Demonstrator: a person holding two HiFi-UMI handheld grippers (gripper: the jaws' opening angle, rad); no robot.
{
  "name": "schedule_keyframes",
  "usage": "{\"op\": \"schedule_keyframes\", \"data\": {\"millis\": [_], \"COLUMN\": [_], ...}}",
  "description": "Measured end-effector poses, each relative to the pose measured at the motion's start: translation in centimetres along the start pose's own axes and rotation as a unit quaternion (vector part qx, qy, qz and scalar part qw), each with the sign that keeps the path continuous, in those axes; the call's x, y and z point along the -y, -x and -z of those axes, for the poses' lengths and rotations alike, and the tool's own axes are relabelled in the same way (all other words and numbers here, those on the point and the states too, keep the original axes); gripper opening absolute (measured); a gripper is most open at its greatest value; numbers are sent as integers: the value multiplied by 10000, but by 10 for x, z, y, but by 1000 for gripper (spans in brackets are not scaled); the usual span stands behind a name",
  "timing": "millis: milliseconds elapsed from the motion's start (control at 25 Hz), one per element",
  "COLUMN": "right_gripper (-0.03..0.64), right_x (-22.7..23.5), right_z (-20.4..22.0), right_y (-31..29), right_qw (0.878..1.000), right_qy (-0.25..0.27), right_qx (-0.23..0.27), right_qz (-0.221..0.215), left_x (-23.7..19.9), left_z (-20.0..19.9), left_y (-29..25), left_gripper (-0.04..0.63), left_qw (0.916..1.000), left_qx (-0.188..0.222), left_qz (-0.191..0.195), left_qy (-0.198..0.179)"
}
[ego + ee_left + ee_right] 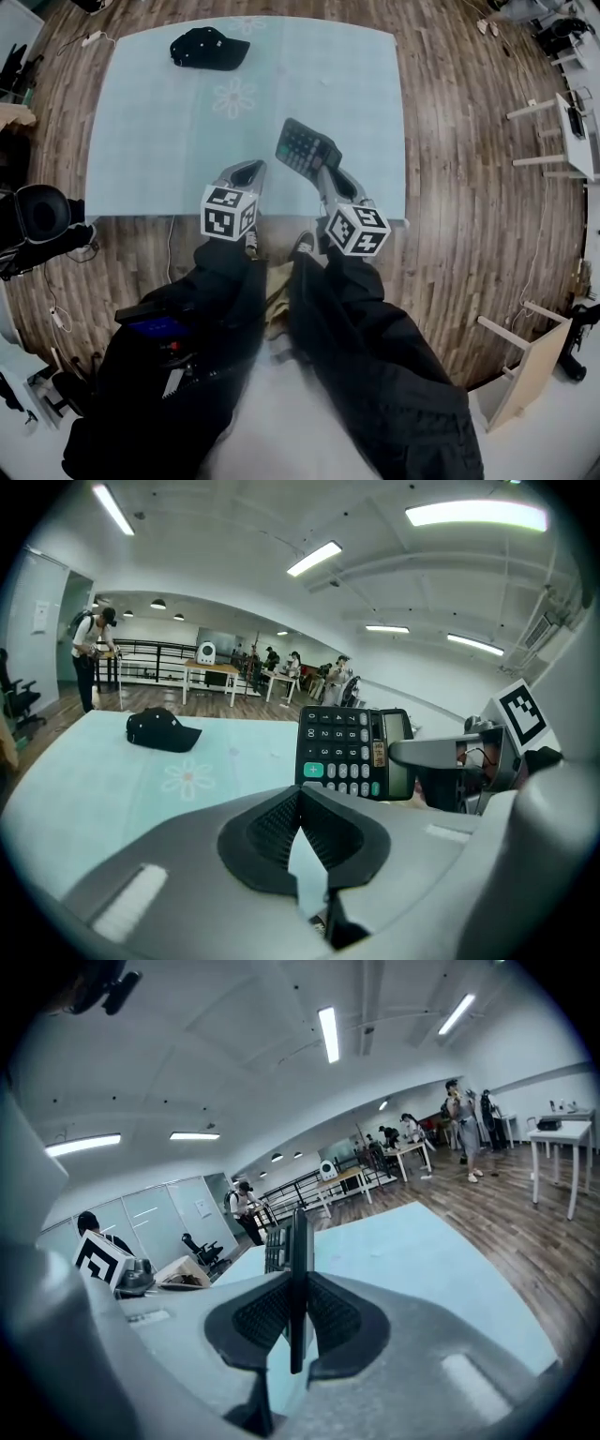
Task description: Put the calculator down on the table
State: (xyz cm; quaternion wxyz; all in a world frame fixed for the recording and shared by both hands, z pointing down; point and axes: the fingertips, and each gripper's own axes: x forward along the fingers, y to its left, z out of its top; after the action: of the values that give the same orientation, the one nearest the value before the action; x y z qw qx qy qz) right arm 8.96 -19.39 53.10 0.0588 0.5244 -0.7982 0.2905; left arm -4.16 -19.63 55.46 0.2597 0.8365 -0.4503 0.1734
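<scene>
A black calculator [305, 148] hangs tilted over the near edge of the pale blue table [159, 131]. My right gripper [323, 174] is shut on its lower end. In the right gripper view the calculator [292, 1241] stands edge-on between the ribbed pads, above the table [422, 1241]. My left gripper [251, 167] is beside it on the left, over the table's front edge, with its pads meeting at the tip and nothing between them. From the left gripper view [300, 797] the calculator's keys and display [352, 752] face me, with the right gripper's finger across its right end.
A black cap [208, 48] lies at the far left of the table; it also shows in the left gripper view [159, 729]. White tables [572, 122] and a wooden panel [534, 366] stand on the floor to the right. Dark equipment [37, 220] sits left. People stand far off.
</scene>
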Motion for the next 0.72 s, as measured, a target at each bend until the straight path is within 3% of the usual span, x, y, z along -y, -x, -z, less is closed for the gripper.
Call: {"op": "schedule_keyframes", "data": {"millis": [720], "right_gripper": [46], "right_x": [51], "right_z": [131], "right_y": [-66], "right_qw": [9810], "right_qy": [-1124], "right_qx": [-1571], "right_qz": [195], "left_x": [-31], "left_z": [120], "left_y": [-46], "left_gripper": [3], "left_qw": [9864], "left_qx": [-1521], "left_qz": [161], "left_qy": [598]}}
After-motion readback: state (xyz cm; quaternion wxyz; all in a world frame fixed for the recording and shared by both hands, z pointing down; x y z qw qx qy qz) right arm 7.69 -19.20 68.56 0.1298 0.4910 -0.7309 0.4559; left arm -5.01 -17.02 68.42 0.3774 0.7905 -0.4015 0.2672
